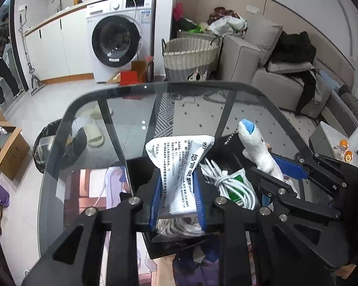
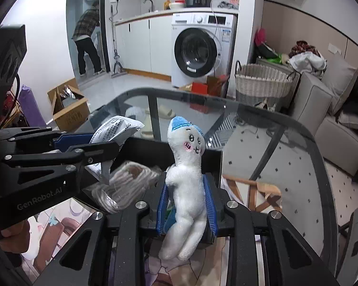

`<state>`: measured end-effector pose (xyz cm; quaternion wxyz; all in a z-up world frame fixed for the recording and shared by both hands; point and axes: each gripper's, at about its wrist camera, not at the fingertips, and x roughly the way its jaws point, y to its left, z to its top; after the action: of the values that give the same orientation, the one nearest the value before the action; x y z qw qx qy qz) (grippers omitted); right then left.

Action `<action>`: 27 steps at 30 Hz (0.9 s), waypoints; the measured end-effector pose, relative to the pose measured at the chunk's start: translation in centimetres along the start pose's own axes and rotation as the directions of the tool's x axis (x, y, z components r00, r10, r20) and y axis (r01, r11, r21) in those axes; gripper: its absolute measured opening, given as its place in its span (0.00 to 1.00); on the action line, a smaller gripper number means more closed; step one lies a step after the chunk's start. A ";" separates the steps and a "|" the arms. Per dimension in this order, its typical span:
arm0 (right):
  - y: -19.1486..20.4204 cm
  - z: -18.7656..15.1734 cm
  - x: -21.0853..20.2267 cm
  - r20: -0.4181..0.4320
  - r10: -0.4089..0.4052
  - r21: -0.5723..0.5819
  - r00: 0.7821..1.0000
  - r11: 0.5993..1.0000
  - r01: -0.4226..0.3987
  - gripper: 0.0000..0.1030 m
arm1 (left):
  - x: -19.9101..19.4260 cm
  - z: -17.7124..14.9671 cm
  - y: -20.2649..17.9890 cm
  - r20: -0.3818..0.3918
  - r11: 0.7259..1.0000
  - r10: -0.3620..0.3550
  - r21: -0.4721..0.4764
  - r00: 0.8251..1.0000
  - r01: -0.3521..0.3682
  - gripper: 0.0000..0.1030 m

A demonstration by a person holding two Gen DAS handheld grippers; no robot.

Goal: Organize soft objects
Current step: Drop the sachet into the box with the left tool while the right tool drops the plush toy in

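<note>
Glass worktop (image 1: pixel 88 128) (image 2: pixel 286 147): rounded, dark-edged, see-through to the floor below; it carries a black tray.

Black tray (image 1: pixel 140 169) (image 2: pixel 210 162): set on the worktop near its close edge, under both tools. A coiled white cable (image 1: pixel 229 183) (image 2: pixel 121 186) and a small green-and-white sachet (image 1: pixel 238 178) are seen lying in it.

Left tool (image 1: pixel 177 197) (image 2: pixel 107 143): blue-padded fingers pressed onto a white printed packet, which is pinched at its waist and held above the tray.

Right tool (image 2: pixel 187 202) (image 1: pixel 281 174): blue-padded fingers closed on a plush doll, gripped around the body.

White printed packet (image 1: pixel 179 162) (image 2: pixel 117 128): soft, crumpled, covered in black lettering; its upper end fans out beyond the fingertips, over the tray's left part.

Plush doll (image 2: pixel 186 178) (image 1: pixel 257 147): white, with a blue cap and a drawn face with a pink cheek; held upright, head above the fingertips, legs hanging below them, over the tray's right part, just beside the packet.

Background items, well apart from the worktop: a grey sofa (image 1: pixel 274 76), a white washing machine (image 1: pixel 121 40) (image 2: pixel 202 45), a woven basket (image 1: pixel 191 54) (image 2: pixel 262 83), a cardboard box (image 2: pixel 69 104) on the floor, and a person (image 2: pixel 88 40) standing in a doorway.
</note>
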<state>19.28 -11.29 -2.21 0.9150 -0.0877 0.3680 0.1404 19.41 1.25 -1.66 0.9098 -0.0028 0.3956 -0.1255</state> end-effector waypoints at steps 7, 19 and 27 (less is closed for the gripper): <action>-0.6 -0.3 1.5 -0.056 0.012 0.015 0.998 1.000 -0.011 0.28 | 1.0 -0.4 -0.1 -0.070 1.000 -0.010 0.006 0.997 0.010 0.23; -1.0 -0.6 1.7 -0.049 0.045 0.058 0.998 0.997 -0.042 0.32 | 1.5 -0.4 -0.1 -0.088 1.000 0.004 0.012 0.996 -0.003 0.25; -1.3 -0.1 1.5 -0.032 0.078 0.094 0.996 0.993 -0.075 0.37 | 1.3 -0.5 0.0 -0.082 1.000 -0.005 0.008 0.997 0.006 0.29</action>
<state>20.67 -12.30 -3.26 0.9053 -0.0337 0.3935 0.1565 19.90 1.01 -2.98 0.8923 0.0052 0.4323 -0.1298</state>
